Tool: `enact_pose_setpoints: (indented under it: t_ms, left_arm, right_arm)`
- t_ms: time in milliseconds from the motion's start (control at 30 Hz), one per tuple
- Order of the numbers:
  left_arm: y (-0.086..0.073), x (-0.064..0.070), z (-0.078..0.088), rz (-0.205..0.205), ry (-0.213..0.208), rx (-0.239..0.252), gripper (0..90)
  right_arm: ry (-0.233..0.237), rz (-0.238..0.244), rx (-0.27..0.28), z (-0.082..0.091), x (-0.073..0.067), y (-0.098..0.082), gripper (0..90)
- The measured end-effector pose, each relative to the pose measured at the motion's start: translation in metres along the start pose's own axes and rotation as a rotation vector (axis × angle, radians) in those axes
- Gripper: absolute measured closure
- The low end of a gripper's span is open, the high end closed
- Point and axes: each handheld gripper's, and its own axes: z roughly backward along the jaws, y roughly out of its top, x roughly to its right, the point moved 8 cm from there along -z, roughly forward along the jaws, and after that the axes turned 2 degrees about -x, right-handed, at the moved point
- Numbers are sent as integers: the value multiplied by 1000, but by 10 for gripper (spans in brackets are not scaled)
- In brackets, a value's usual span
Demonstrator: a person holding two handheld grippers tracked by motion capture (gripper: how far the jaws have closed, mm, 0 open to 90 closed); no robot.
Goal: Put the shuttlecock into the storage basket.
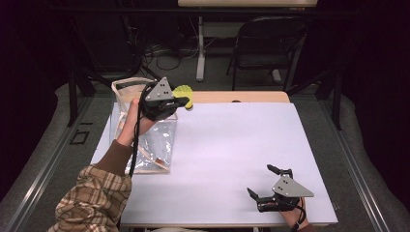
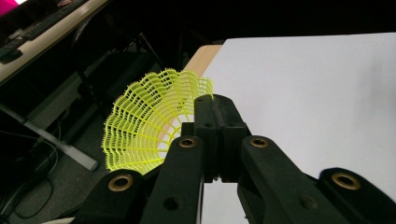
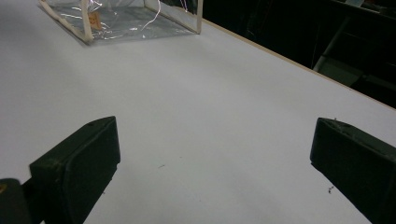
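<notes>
A dark room surrounds the work: a folding chair (image 1: 265, 43) and a tangle of cables (image 1: 159, 50) sit on the grey floor beyond the far edge. The counter (image 1: 232, 154) is broad, white and flat, with a strip of bare wood along its far side. On its left part lies a clear plastic bag (image 1: 145, 140) with pale trim, its long side running near to far and its opening toward the far end. The left claw (image 1: 181, 102) is held above the bag's far end, pressed together on the base of a yellow shuttlecock (image 1: 183, 92), whose mesh skirt fans out to the far right, away from the hand. So the bag's mouth lies just below and to the near left of the shuttlecock, which I judge must tip down that way to go in. The right claw (image 1: 263, 186) rests near the counter's near right corner, spread wide and holding nothing, well apart from the bag.
</notes>
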Motion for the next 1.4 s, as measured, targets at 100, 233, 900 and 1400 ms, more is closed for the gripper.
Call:
enact_pose_setpoints:
  t_ms: [100, 233, 900, 1400]
  left_arm:
    - [0, -3, 2, -1, 10, 1, 896]
    - [0, -6, 4, 4, 20, 5, 896]
    - [5, -25, 24, 13, 85, 31, 896]
    - [2, -44, 41, 44, 143, 51, 896]
  right_arm:
    - [0, 0, 0, 0, 0, 0, 11]
    - [0, 1, 1, 0, 0, 0, 11]
    - [2, -3, 1, 0, 0, 0, 11]
    - [2, -2, -3, -1, 0, 0, 11]
